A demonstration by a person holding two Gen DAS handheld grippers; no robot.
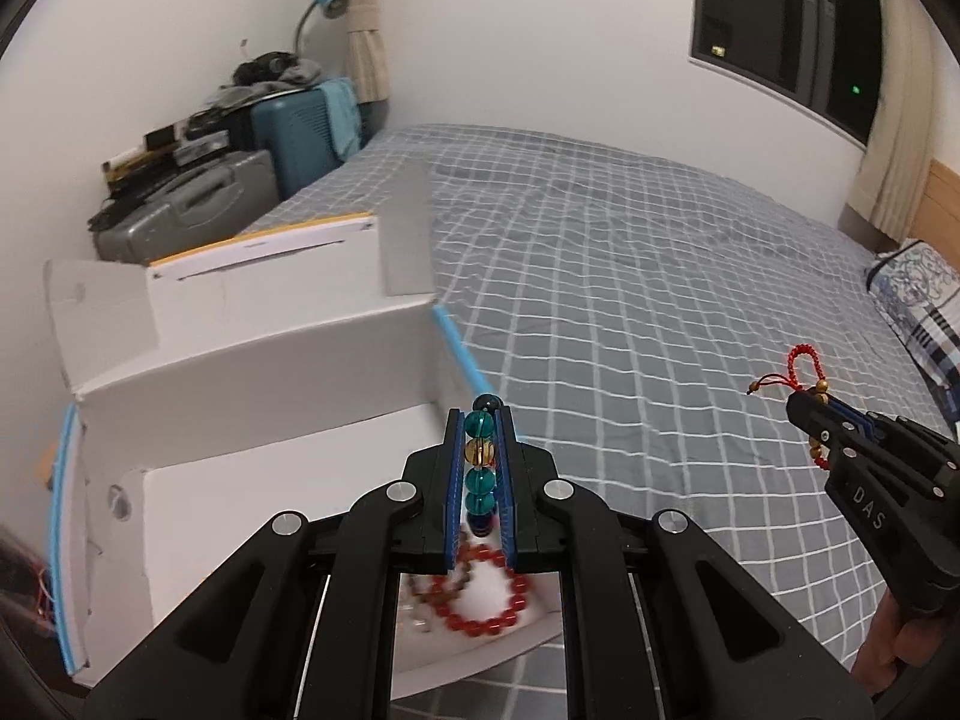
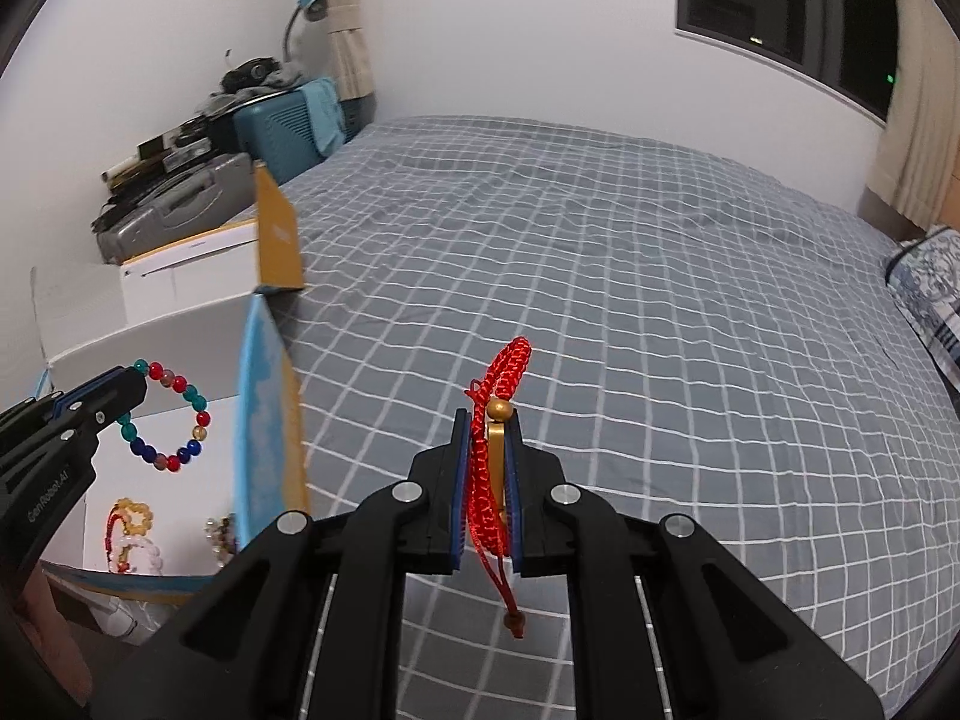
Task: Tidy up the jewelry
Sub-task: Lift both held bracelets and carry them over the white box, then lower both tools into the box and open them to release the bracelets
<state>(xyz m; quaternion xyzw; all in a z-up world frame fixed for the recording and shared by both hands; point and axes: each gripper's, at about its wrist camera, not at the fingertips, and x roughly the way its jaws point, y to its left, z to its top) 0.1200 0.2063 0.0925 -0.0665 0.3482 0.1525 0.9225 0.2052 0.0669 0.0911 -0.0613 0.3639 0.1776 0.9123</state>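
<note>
My left gripper is shut on a multicoloured bead bracelet and holds it above the open white box. From the right wrist view that bracelet hangs as a ring of teal, red and blue beads from the left gripper. A red bead bracelet lies in the box below. My right gripper is shut on a red braided cord bracelet with gold beads, above the bed. It also shows in the left wrist view.
A grey checked bedspread covers the bed. More bracelets lie in the box. The box's flaps stand up beside my right gripper. Suitcases are stacked by the far wall. A pillow lies at right.
</note>
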